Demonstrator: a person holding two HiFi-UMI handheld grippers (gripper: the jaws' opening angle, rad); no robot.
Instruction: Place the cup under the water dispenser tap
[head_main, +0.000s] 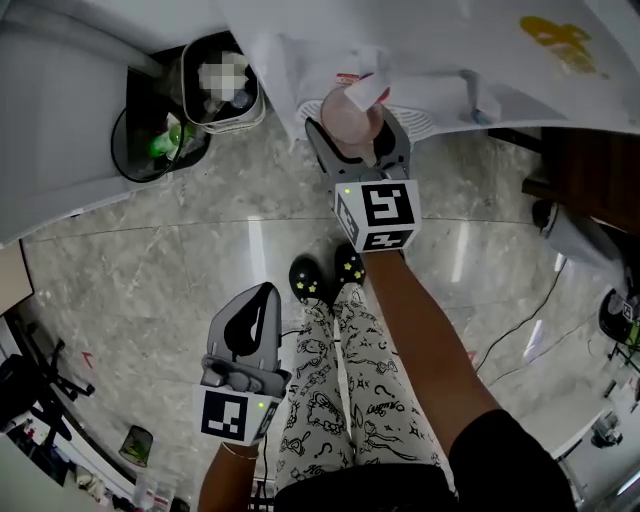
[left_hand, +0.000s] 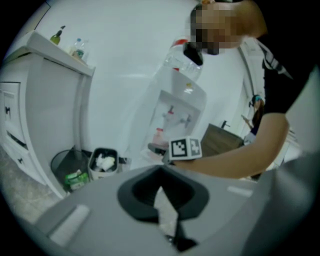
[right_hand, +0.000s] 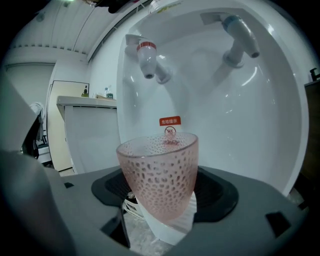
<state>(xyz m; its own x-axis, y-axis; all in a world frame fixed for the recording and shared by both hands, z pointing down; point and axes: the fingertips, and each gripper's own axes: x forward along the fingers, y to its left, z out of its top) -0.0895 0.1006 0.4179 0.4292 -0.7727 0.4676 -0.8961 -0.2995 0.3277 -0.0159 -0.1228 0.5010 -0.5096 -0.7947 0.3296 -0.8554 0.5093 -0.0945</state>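
A pink dimpled cup is held upright in my right gripper, which is shut on its lower part. The hand reaches into the alcove of the white water dispenser. In the right gripper view the cup hangs below and slightly right of the red tap. The blue tap is further right, and a red label shows behind the rim. My right gripper clamps the cup's base. My left gripper hangs low near the person's legs, jaws together and empty.
A black mesh bin and a pale bin stand left of the dispenser, beside a white counter. A dark wood cabinet is at the right, and a cable runs over the marble floor. The person's slippers are below the dispenser.
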